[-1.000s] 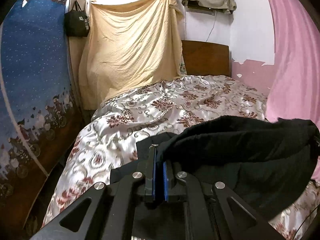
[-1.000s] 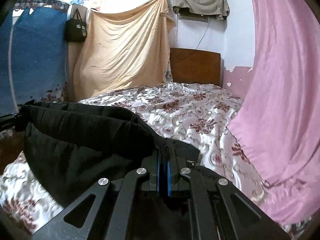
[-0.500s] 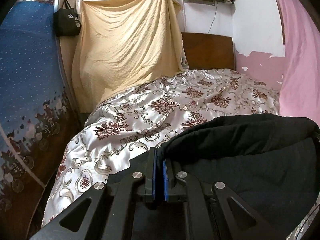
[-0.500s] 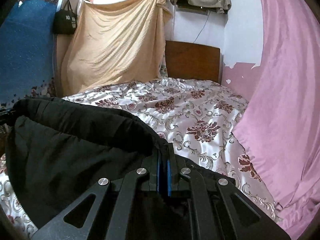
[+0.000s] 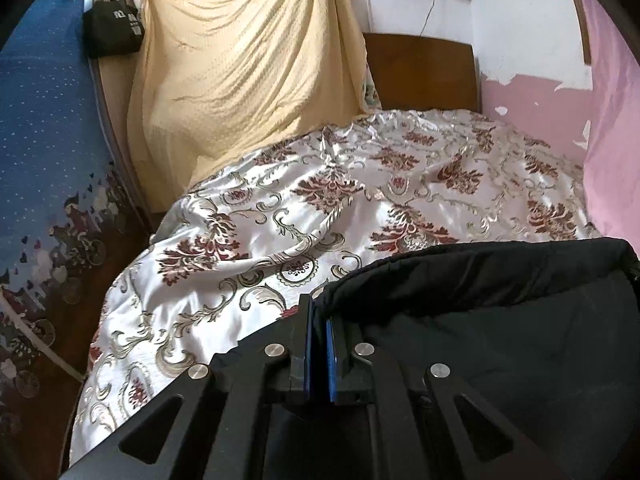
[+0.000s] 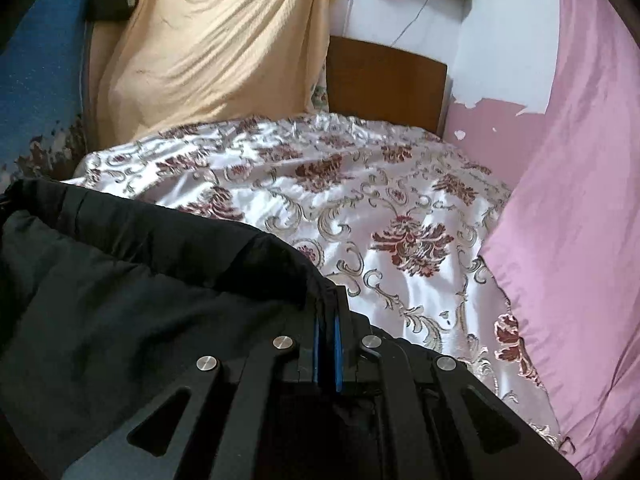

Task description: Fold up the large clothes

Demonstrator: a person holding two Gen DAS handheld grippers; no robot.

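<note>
A large black garment [image 5: 500, 320] hangs stretched between my two grippers above the bed. My left gripper [image 5: 319, 312] is shut on one end of its upper edge, and the cloth runs off to the right. In the right wrist view the same black garment [image 6: 140, 280] fills the lower left, and my right gripper [image 6: 328, 304] is shut on its other end. The lower part of the garment is hidden below the grippers.
The bed carries a white satin cover with dark red flowers [image 5: 320, 208] [image 6: 380, 220]. A wooden headboard [image 5: 420, 72] stands at the far end. A beige sheet [image 5: 240, 60] hangs at the back, a pink curtain [image 6: 580, 200] on the right, a blue patterned panel [image 5: 40, 140] on the left.
Both grippers have tilted down and moved forward over the bed with the garment. The garment's upper edge now sits lower in both views and more of the bed cover shows.
</note>
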